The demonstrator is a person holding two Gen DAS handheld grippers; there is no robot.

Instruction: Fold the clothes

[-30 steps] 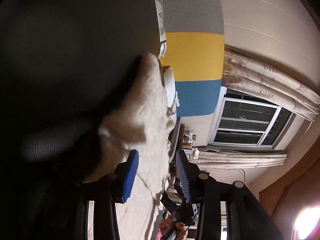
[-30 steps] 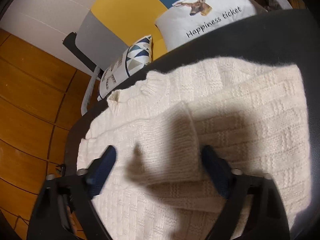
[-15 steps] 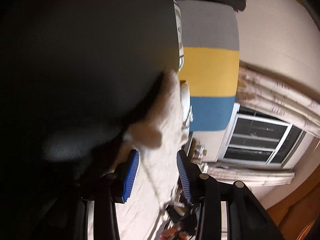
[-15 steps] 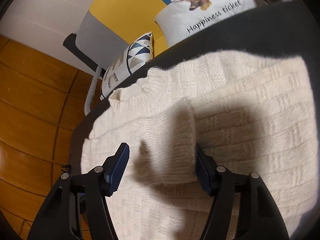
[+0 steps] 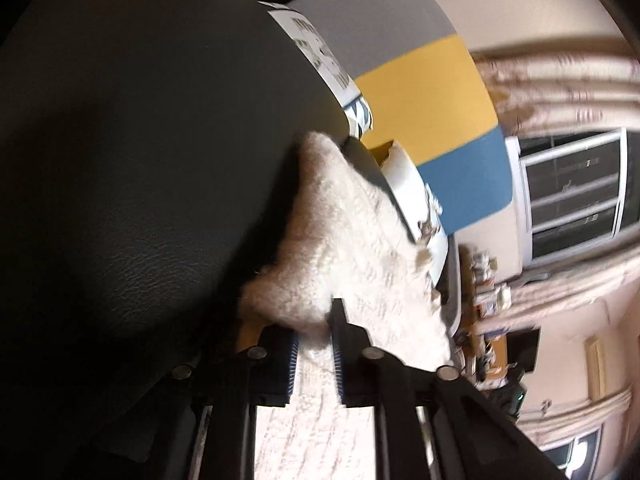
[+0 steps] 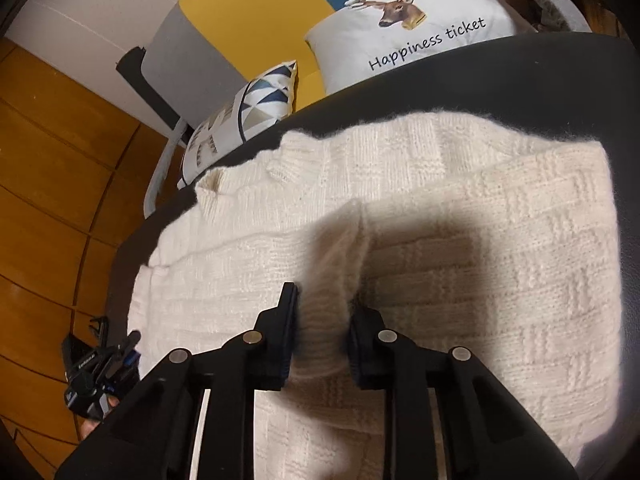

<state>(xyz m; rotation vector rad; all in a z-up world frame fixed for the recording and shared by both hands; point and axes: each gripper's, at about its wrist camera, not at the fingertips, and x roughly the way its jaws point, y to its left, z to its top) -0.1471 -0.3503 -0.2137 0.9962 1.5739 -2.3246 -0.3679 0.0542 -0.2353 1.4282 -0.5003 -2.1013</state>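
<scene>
Where it lies spread flat on the black leather-textured surface [image 6: 520,80], the cream basket-weave knit sweater [image 6: 500,240] has one sleeve folded across its body. The right gripper [image 6: 322,320] is clenched on the cuff end of that sleeve [image 6: 332,280], knit bunched between its black fingers [image 6: 286,320]. The left gripper [image 5: 314,344] pinches a fuzzy corner of the same sweater [image 5: 360,248] at its edge, blue pads pressed into the knit. Behind the surface sit a white cushion with a deer print and "Happiness ticket" lettering [image 6: 420,28] and a triangle-patterned cushion [image 6: 248,112], against a grey, yellow and blue panel [image 5: 432,92]. Curtains [image 5: 568,84] and window [image 5: 576,192] beyond, blurred.
</scene>
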